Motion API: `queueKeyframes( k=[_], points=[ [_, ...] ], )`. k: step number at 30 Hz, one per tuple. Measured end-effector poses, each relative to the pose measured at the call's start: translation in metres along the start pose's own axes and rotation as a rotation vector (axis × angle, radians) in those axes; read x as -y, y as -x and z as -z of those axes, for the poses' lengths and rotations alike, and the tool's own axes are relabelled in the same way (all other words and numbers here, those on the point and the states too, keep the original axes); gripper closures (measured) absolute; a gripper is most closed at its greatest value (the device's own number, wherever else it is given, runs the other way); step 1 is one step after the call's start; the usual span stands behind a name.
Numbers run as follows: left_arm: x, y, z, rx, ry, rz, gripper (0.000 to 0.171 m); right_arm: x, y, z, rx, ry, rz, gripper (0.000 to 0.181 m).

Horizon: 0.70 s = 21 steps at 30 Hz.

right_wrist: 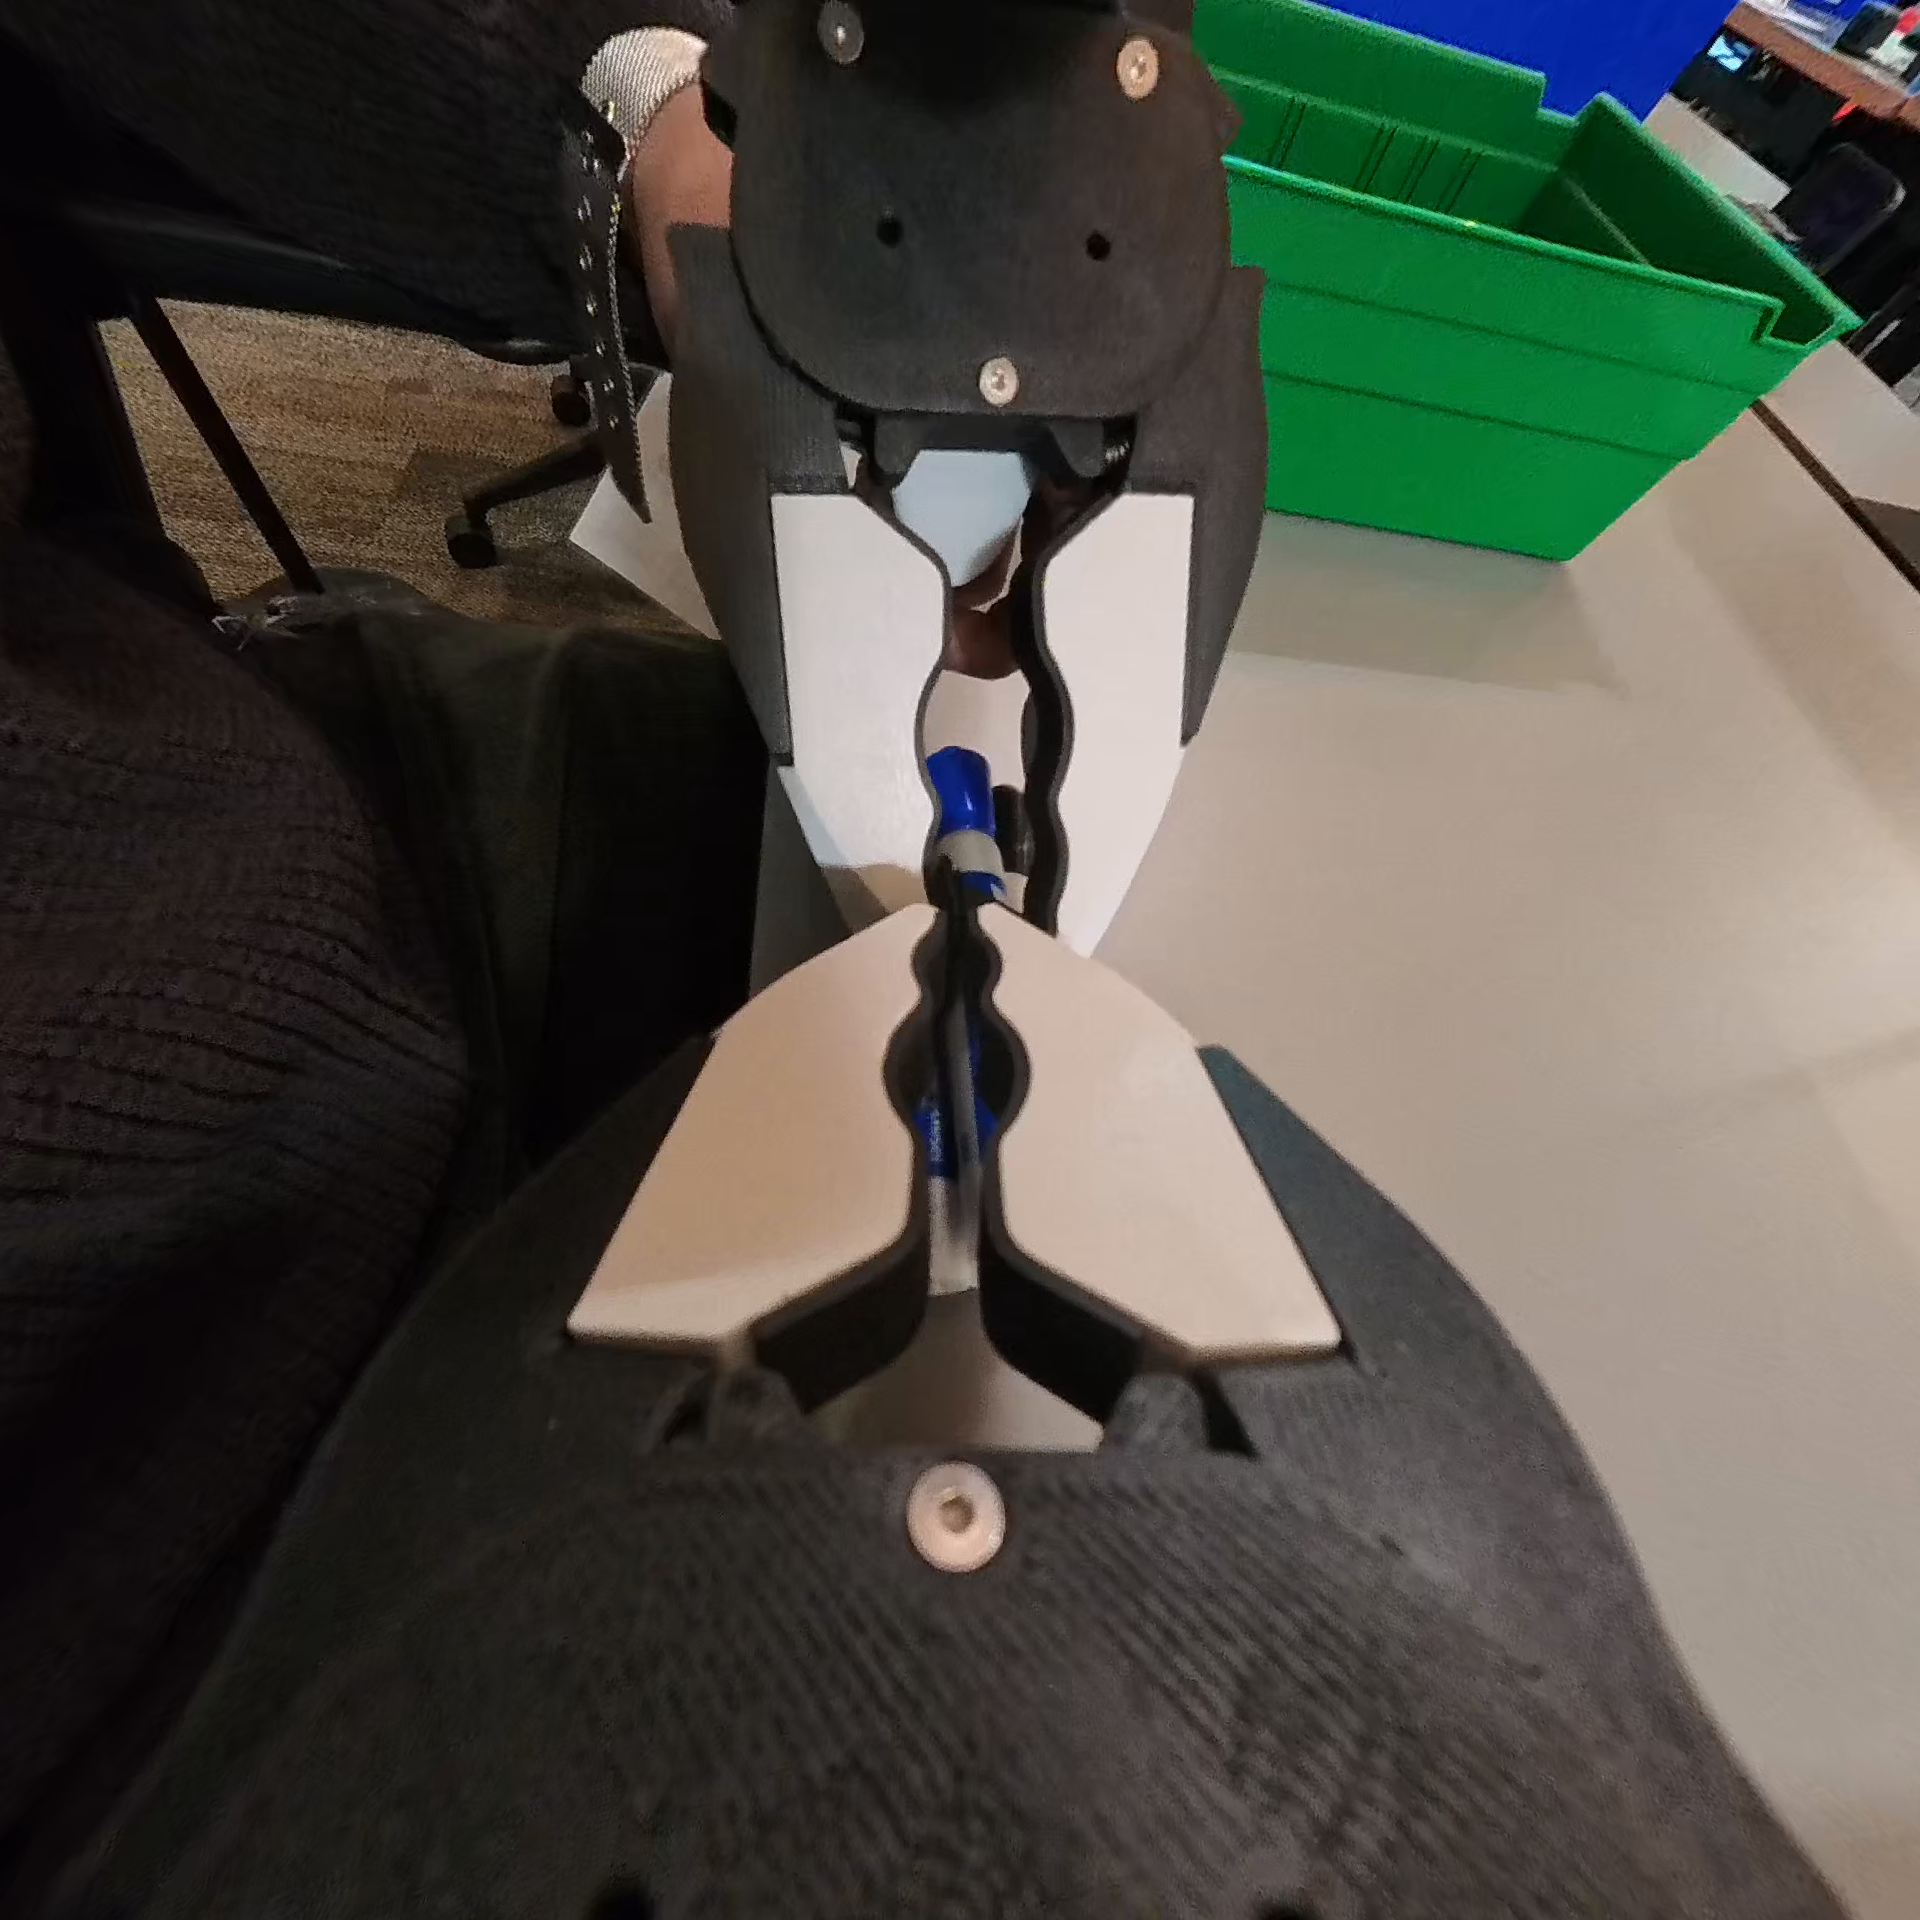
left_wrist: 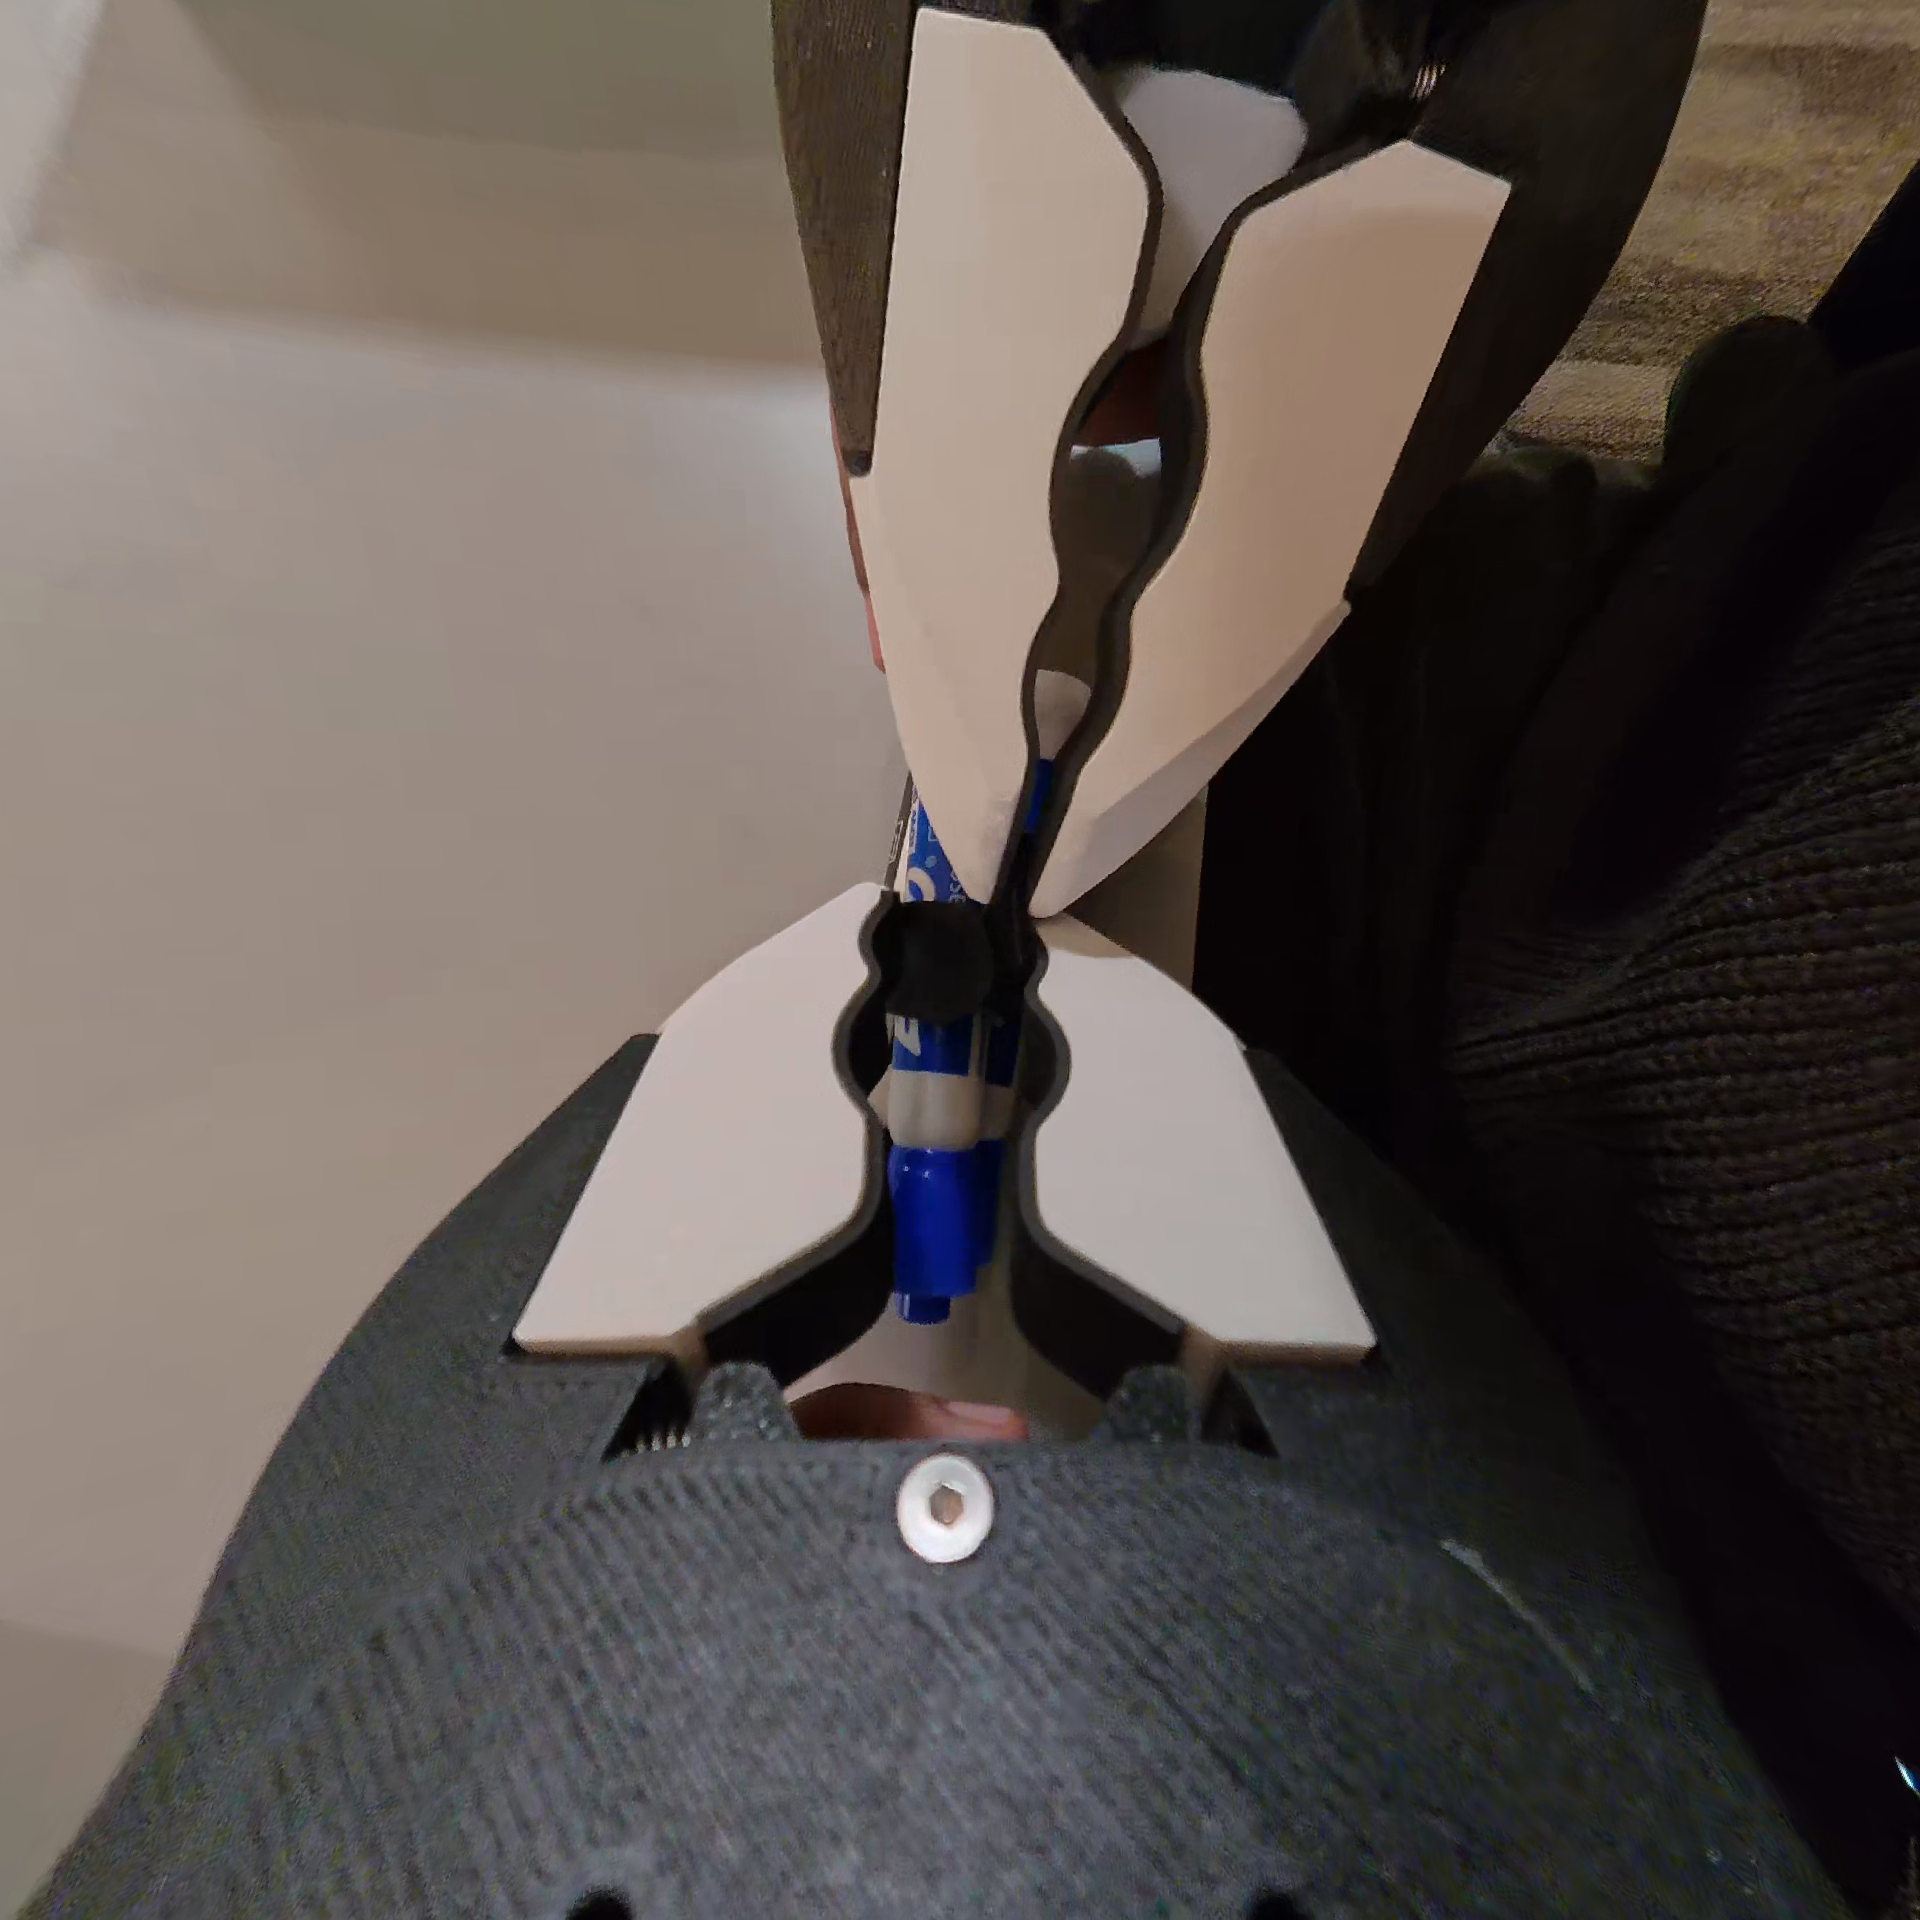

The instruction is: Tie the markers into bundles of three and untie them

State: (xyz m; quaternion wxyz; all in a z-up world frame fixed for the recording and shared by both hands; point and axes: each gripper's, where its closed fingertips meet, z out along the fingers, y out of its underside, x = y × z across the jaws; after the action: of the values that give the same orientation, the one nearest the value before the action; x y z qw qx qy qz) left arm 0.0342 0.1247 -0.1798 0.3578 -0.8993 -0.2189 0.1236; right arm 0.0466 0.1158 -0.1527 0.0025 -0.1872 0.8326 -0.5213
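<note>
A blue marker with a grey band and a blue end (left_wrist: pixel 940 1226) is held between both grippers, which face each other tip to tip. My left gripper (left_wrist: pixel 951 920) is shut on the marker near its blue end. My right gripper (left_wrist: pixel 1023 883) comes in from above and is shut on the marker's labelled body. In the right wrist view my right gripper (right_wrist: pixel 961 920) grips the marker (right_wrist: pixel 956 1122), and the left gripper (right_wrist: pixel 992 899) opposite holds the blue end (right_wrist: pixel 961 800). A small black part shows at the left fingertips; I cannot tell what it is.
A beige table (right_wrist: pixel 1507 935) lies under and to the right of the grippers. A green bin (right_wrist: pixel 1455 343) stands at its far right, with a blue bin (right_wrist: pixel 1507 42) behind it. A person's dark knit sleeve (right_wrist: pixel 208 935) is at the left. An office chair base (right_wrist: pixel 520 488) stands on carpet. Only a small space, under 4 cm, lies between the two pairs of fingers.
</note>
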Motion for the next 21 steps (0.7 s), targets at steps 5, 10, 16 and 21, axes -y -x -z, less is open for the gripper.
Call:
queueKeyframes(
  k=[5,10,16,21],
  points=[
    [0.005,0.003,0.004,-0.012,-0.052,0.048,0.150,0.000,-0.008,0.004,-0.019,-0.002,-0.049,0.179],
    [0.002,0.012,0.007,0.026,-0.060,0.059,0.145,-0.003,-0.013,0.008,-0.025,-0.001,-0.088,0.179],
    [0.002,0.009,0.007,-0.004,-0.075,0.063,0.149,-0.004,-0.013,0.009,-0.019,-0.006,-0.093,0.179],
    [0.002,0.005,0.005,-0.026,-0.073,0.058,0.158,-0.004,-0.011,0.009,-0.013,-0.013,-0.091,0.179]
  ],
)
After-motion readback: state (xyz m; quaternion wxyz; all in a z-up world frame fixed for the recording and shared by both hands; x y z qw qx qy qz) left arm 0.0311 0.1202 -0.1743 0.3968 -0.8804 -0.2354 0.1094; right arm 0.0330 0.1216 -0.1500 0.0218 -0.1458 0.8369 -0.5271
